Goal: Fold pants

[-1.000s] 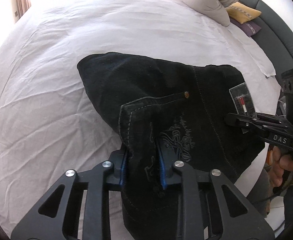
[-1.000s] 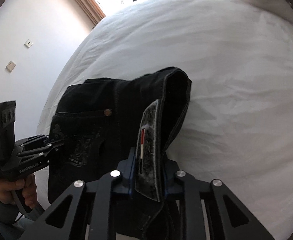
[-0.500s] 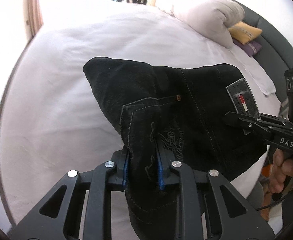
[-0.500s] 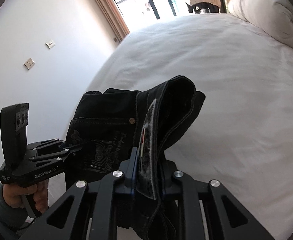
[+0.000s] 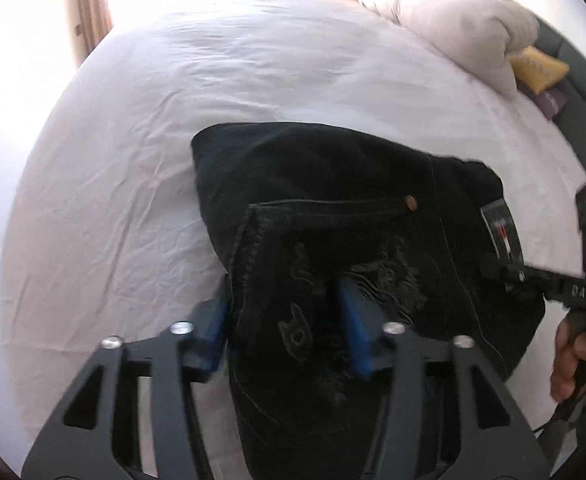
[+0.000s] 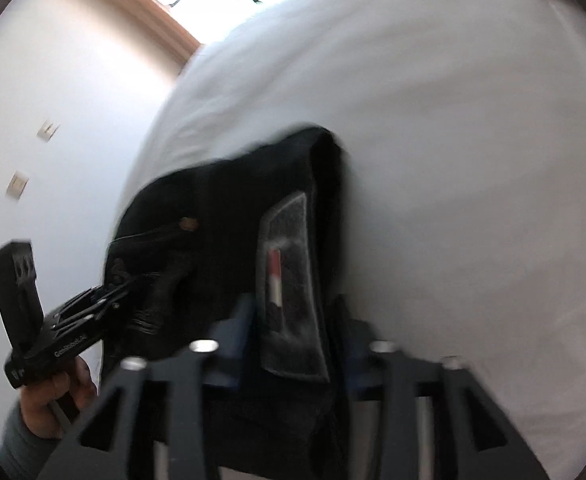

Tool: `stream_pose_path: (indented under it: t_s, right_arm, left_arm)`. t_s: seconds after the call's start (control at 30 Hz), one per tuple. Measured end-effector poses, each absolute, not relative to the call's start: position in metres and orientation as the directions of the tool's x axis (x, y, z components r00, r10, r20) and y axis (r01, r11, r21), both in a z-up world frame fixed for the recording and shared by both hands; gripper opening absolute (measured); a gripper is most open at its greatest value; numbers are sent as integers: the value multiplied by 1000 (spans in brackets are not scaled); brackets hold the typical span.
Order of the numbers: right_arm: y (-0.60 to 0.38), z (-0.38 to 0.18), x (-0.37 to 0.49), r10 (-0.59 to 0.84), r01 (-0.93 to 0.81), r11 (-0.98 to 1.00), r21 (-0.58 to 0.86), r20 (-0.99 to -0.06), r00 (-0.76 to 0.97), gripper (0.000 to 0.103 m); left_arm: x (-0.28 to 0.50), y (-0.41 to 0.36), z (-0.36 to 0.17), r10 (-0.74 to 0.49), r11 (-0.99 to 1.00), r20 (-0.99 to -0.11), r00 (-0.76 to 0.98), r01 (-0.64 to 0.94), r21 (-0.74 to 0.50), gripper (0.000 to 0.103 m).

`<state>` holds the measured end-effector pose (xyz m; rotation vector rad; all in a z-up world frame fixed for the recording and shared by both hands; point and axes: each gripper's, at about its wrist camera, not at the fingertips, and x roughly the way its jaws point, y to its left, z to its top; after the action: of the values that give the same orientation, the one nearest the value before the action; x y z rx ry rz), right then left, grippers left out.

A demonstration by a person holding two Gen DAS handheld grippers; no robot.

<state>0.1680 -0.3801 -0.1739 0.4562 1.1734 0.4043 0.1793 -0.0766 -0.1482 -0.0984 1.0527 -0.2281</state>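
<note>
**Pants lying folded at the near edge of the bed, between two opened grippers**

Pants (image 5: 333, 208), black denim, are seen nearest the cameras, lying folded on the white bed sheet (image 5: 133, 152) at its near edge. In the left wrist view, the left gripper (image 5: 289, 328) is set around the near pocket end of the pants: the cloth runs between its blue pads (image 5: 355, 322), but the jaws have just been opening and the right-hand pad is seen standing clear of the fabric, so no grip is made. Whether the left-hand pad touches the stitched edge cannot be told. Embroidery is seen on the pocket (image 5: 373, 280), its wording too dark and blurred to be read.

In the right wrist view, the right gripper (image 6: 293, 328) is likewise placed around the waistband end, where a grey patch (image 6: 289, 296) with a red-and-white mark is sewn. Its jaws have also just been opening; gaps are seen at both pads, and the fabric lies loosely between them. The picture is blurred, and no text on the patch can be read.

A copper rivet (image 5: 411, 202) is fixed at the pocket corner. On the right gripper's body, seen from the left, mirrored letters like "DAS" are printed; on the left gripper's body a word beginning "Gen" is partly legible.

Farther off, a rolled white duvet (image 5: 461, 32), a yellow cushion (image 5: 537, 68) and a grey headboard (image 5: 585, 80) are seen.
</note>
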Motion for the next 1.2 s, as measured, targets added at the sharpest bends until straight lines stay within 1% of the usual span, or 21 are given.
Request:
stream_pose_path:
  t_s: [0.07,0.13,0.2,0.23,0.27,0.3,0.33,0.37,0.4,0.47,0.53,0.57,0.63,0.67,0.73,0.8,0.9,0.97,1.03,1.07,1.2]
  right_arm:
    - [-387,-173,164,542,-68,828,556,-764,350,57]
    - [-394,-165,155,512,-66,848,526,-778,363,66]
    - [-401,-156,147,483,-51,862,505,-785,388,69]
    - [-406,-148,140,470,-44,866,498,-780,414,70]
    - [-410,-137,131,459,-42,868,494,-769,445,70]
    - [-407,-128,117,443,-45,875,482,-760,476,72]
    - [-409,-118,108,423,-50,885,463,-754,504,76]
    - [-410,-108,104,399,-55,897,439,-747,532,78]
    - [-406,-96,98,373,-67,910,410,-735,566,78]
    - [-395,-67,80,329,-108,933,342,-695,639,81]
    - [-382,-39,68,293,-146,951,272,-646,705,90]
    - [-378,-26,58,281,-161,956,244,-615,737,92]
    - [-369,7,33,257,-183,965,189,-527,810,102]
    - [-368,19,24,252,-188,966,178,-489,835,103]
    - [-371,44,4,251,-191,965,179,-429,868,103]
    - [-360,56,0,253,-191,964,187,-403,879,103]
    - [-363,85,-24,258,-200,960,195,-348,901,103]
    - [-359,98,-38,250,-206,964,167,-311,917,103]
    - [-353,107,-50,248,-217,967,136,-285,926,103]
    - [-351,112,-57,251,-225,966,124,-276,928,103]
    - [-337,118,-67,263,-252,965,77,-264,928,103]
  left_arm:
    - [175,-69,-148,-235,972,-845,480,116,-204,68]
    - [167,-59,-141,-216,976,-845,489,100,-192,69]
    - [149,-54,-121,-188,982,-816,546,83,-170,69]
    - [141,-61,-109,-172,985,-793,584,77,-157,72]
    - [128,-59,-93,-150,988,-756,637,70,-137,81]
    - [110,-58,-72,-120,992,-699,705,64,-106,86]
    - [103,-62,-54,-103,994,-654,749,61,-86,100]
    - [84,-64,-35,-78,997,-590,804,56,-55,103]
    - [61,-68,-15,-43,999,-514,857,41,-15,103]
    - [28,-75,17,10,999,-396,918,11,50,103]
    - [-1,-86,50,70,994,-289,955,-42,102,103]
    - [-23,-89,66,91,991,-236,967,-65,115,103]
    - [-70,-92,95,105,990,-130,986,-91,106,103]
    - [-94,-93,111,110,990,-74,991,-103,96,103]
    - [-120,-92,131,90,992,-34,995,-87,89,103]
    - [-143,-93,149,59,994,-47,997,-54,96,103]
    - [-167,-97,166,71,992,-115,991,-58,112,103]
    - [-174,-93,173,49,996,-166,985,-35,83,103]
    - [-181,-89,177,10,999,-197,980,-1,45,103]
    - [-181,-87,176,-2,1000,-230,973,7,22,103]
    - [-175,-82,166,81,997,-328,941,-72,38,103]
